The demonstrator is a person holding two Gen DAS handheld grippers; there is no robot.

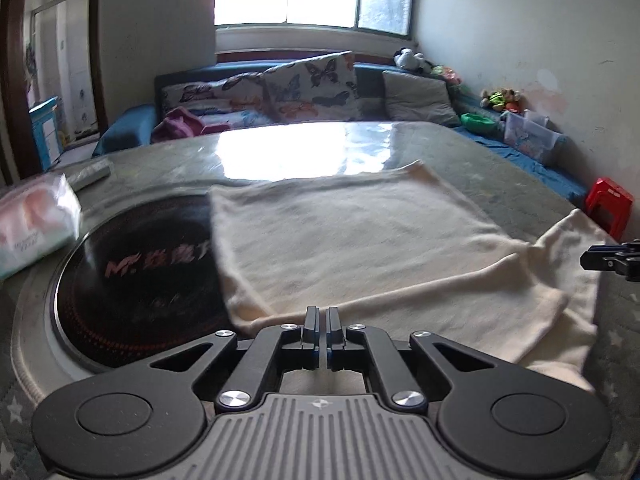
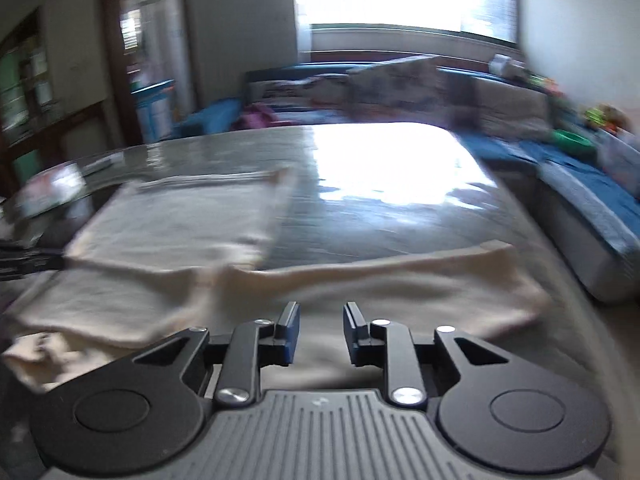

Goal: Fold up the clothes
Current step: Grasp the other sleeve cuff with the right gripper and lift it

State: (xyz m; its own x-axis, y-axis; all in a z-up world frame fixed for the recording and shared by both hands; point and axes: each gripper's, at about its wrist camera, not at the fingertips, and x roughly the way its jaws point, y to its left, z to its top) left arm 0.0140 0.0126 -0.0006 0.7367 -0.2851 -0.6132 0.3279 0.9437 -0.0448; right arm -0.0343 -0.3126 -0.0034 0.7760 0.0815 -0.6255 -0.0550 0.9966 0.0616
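Observation:
A cream knit garment (image 1: 360, 240) lies flat on the table, one sleeve (image 1: 568, 264) spread to the right. My left gripper (image 1: 322, 316) is shut at the garment's near hem, pinching the cloth edge with only a thin slit between its fingers. In the blurred right wrist view the garment (image 2: 360, 292) spreads across the front. There my right gripper (image 2: 320, 314) hangs open just above the sleeve, with nothing between its blue pads. The left gripper (image 2: 28, 260) shows dark at the left edge, and the right gripper (image 1: 612, 260) appears at the right edge of the left wrist view.
A round black induction cooktop (image 1: 140, 264) is set in the table under the garment's left side. A tissue pack (image 1: 32, 224) and a remote (image 1: 92, 172) lie at far left. The glossy table (image 1: 304, 148) extends behind. Beyond are a blue sofa (image 1: 128, 132) and a red stool (image 1: 610, 208).

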